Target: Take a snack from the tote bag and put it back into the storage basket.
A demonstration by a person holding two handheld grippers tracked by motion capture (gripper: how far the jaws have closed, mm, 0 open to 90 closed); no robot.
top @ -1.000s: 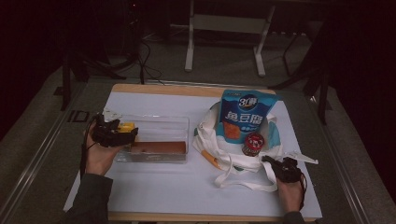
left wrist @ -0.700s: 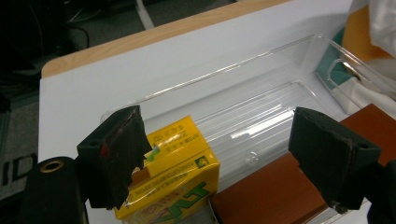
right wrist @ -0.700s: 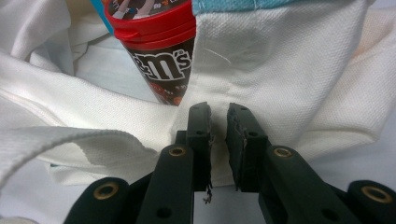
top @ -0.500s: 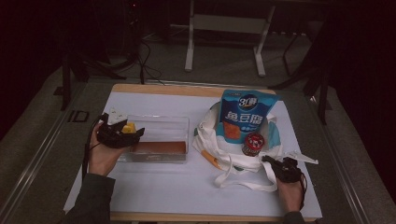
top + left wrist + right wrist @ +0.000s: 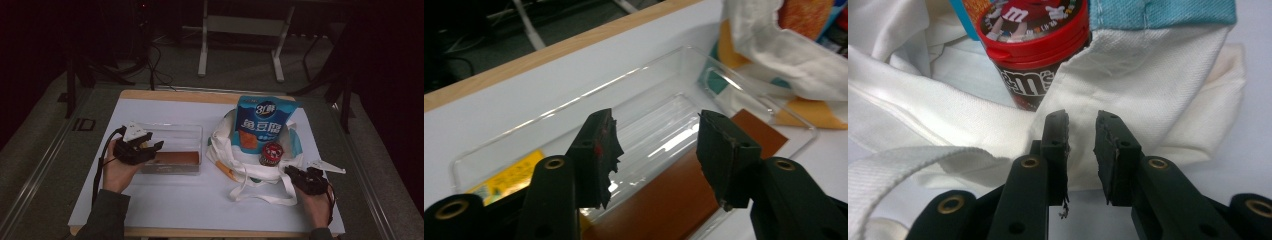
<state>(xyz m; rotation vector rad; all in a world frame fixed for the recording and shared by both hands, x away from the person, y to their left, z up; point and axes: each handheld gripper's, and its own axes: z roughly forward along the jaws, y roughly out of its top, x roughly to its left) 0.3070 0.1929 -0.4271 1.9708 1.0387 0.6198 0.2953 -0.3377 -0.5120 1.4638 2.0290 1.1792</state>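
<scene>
A clear plastic tray (image 5: pixel 192 135) lies at the left of the white table, with a brown bar (image 5: pixel 175 158) along its near side. My left gripper (image 5: pixel 154 147) hovers over the tray's left end. Its jaws have just been closing and stand half apart (image 5: pixel 656 135) with nothing between them; the brown bar (image 5: pixel 664 205) and a yellow packet (image 5: pixel 509 175) lie below. My right gripper (image 5: pixel 291 171) sits at the near right edge of a white tote bag (image 5: pixel 250 167). Its jaws (image 5: pixel 1081 125) have just been opening; a narrow gap shows bag cloth (image 5: pixel 1148 85) behind it, not pinched.
The tote bag holds a tall blue snack pouch (image 5: pixel 262 125) and a red-lidded M&M's can (image 5: pixel 271 153), which also rises just beyond my right jaws (image 5: pixel 1033 35). A bag strap (image 5: pixel 260 197) loops toward the table's near edge. Dark floor and metal stands lie beyond the table.
My left gripper has moved right, over the tray's left end, and its jaws have narrowed. The right hand has kept its place by the bag.
</scene>
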